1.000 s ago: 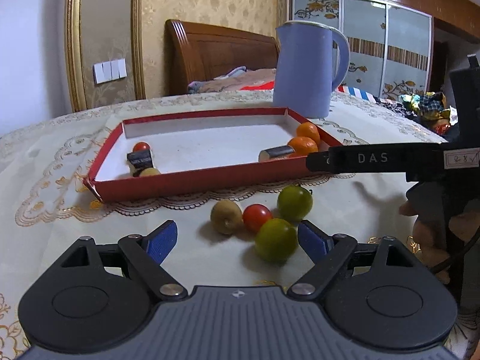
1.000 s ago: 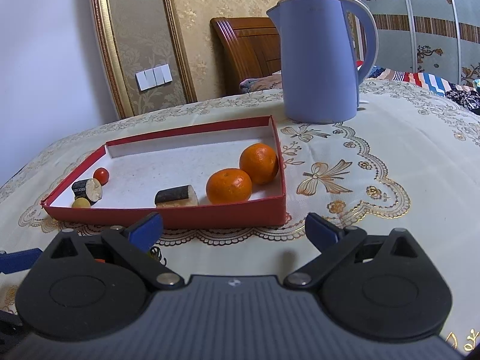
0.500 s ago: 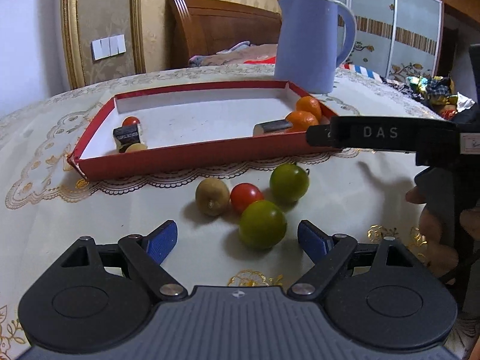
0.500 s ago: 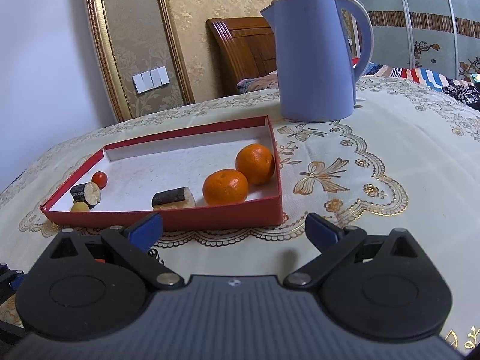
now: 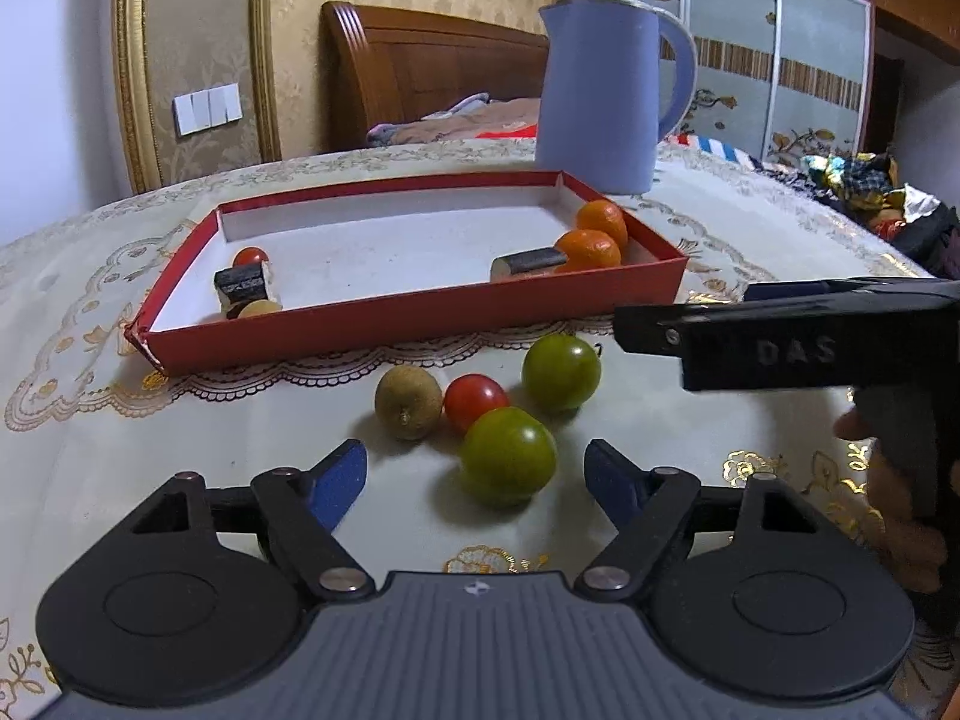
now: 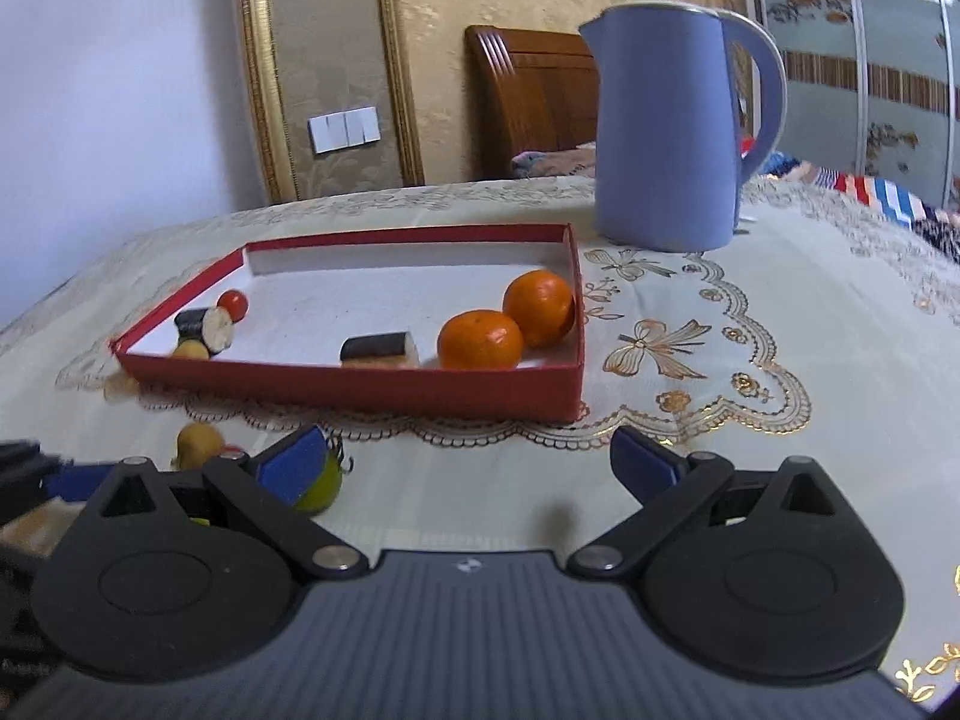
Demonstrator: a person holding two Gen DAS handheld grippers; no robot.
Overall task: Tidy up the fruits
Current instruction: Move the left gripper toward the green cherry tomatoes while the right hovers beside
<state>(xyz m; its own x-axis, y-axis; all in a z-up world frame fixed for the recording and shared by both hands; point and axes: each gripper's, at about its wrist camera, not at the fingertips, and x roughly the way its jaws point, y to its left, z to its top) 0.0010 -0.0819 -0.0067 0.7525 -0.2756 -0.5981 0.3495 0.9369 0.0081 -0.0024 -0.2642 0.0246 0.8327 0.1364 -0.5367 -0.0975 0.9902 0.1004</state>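
Note:
A red tray [image 5: 414,315] holds two oranges [image 5: 588,249], a cherry tomato [image 5: 249,255] and dark cut pieces [image 5: 240,285]. On the cloth in front of it lie two green fruits [image 5: 507,456] [image 5: 561,372], a red tomato [image 5: 474,402] and a brown kiwi [image 5: 408,402]. My left gripper [image 5: 477,477] is open and empty, its fingers either side of the near green fruit. My right gripper [image 6: 468,462] is open and empty in front of the tray [image 6: 360,387]; it also shows at the right of the left wrist view [image 5: 786,339].
A blue kettle [image 5: 606,96] stands behind the tray's right end, also in the right wrist view [image 6: 672,126]. The embroidered cream tablecloth [image 6: 750,360] covers the table. A wooden headboard and wardrobe stand behind.
My left gripper has moved forward and lower toward the near green fruit. My right gripper has drawn back and to the right; the loose fruits now show at its left.

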